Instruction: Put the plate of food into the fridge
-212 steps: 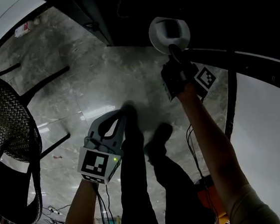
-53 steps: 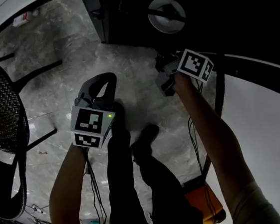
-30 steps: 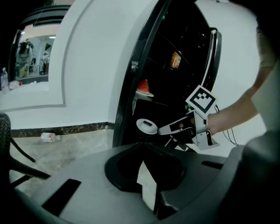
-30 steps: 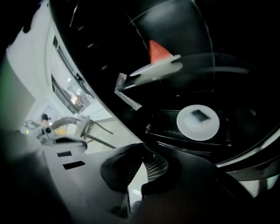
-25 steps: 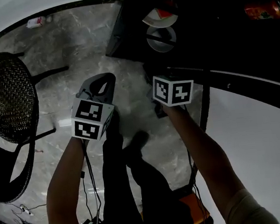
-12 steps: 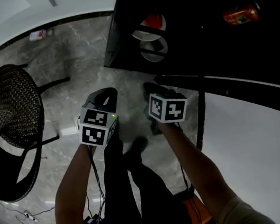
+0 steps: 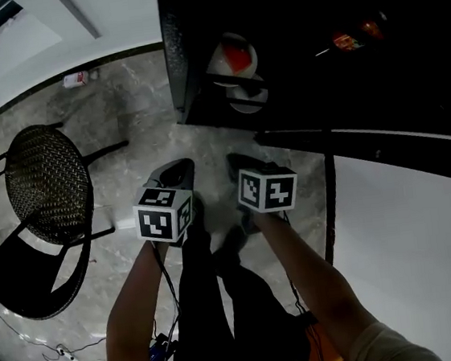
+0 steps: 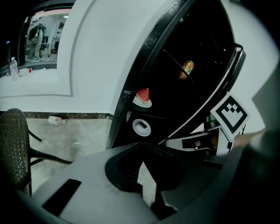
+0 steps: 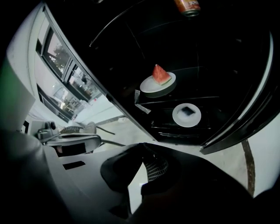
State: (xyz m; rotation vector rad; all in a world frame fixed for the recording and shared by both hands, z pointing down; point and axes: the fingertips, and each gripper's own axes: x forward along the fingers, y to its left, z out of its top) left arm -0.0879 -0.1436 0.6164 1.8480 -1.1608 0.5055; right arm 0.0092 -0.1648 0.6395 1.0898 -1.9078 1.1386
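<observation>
Watermelon plate [image 9: 158, 83] sits on a fridge [image 7: 175, 52] shelf, above 2nd plate [image 9: 187, 114]. Placement looks done; door [image 7: 407, 211] is open, prob. only shutting left. L gripper [image 7: 179, 167] & R gripper [image 7: 242, 162] clear of fridge, fingers clenched, empty.

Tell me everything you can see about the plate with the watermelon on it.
The plate is round, white and shallow. It sits level on a dark shelf inside the open fridge, carrying one red watermelon wedge, point up. Nothing else touches it; another white plate lies one shelf below.
</observation>
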